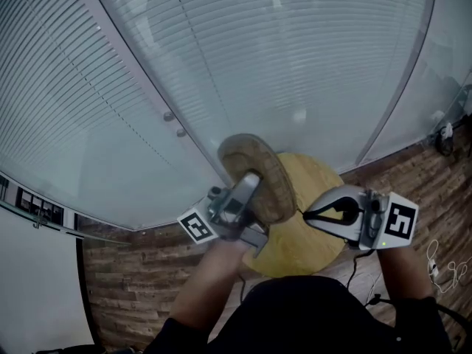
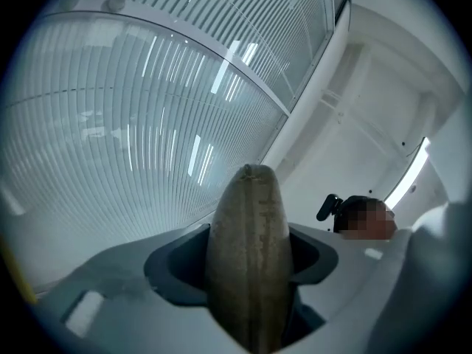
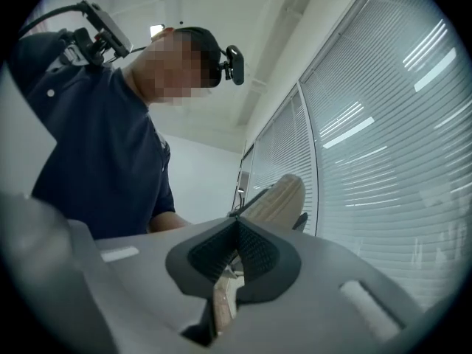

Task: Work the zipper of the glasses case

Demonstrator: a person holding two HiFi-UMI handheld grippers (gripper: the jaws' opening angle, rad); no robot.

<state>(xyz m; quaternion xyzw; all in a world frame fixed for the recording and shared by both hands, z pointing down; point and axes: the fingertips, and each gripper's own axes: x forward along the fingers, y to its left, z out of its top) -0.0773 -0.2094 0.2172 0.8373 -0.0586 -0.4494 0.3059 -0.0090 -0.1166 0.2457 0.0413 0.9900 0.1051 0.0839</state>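
Blinds [image 1: 258,65]: a glazed wall with slats fills the top of the head view and the background of both gripper views.
Floor [image 1: 420,190]: wood boards, seen to the left and right of the desk.
Desk [image 1: 313,245]: 1 round yellow top, directly below me.
Case [image 1: 259,169]: tan, woven-looking oval, held up in front of the blinds and over the desk's far left edge in the head view. In the left gripper view it stands edge-on with its rounded end pointing at the blinds.
Left gripper [image 1: 254,183]: the 2 fingers [image 2: 173,268] are clamped on the case, 1 pad on each broad side.
Right gripper [image 1: 308,216]: fingers [image 3: 258,257] pressed together at the tips, just right of the case. I cannot tell whether they pinch anything thin.
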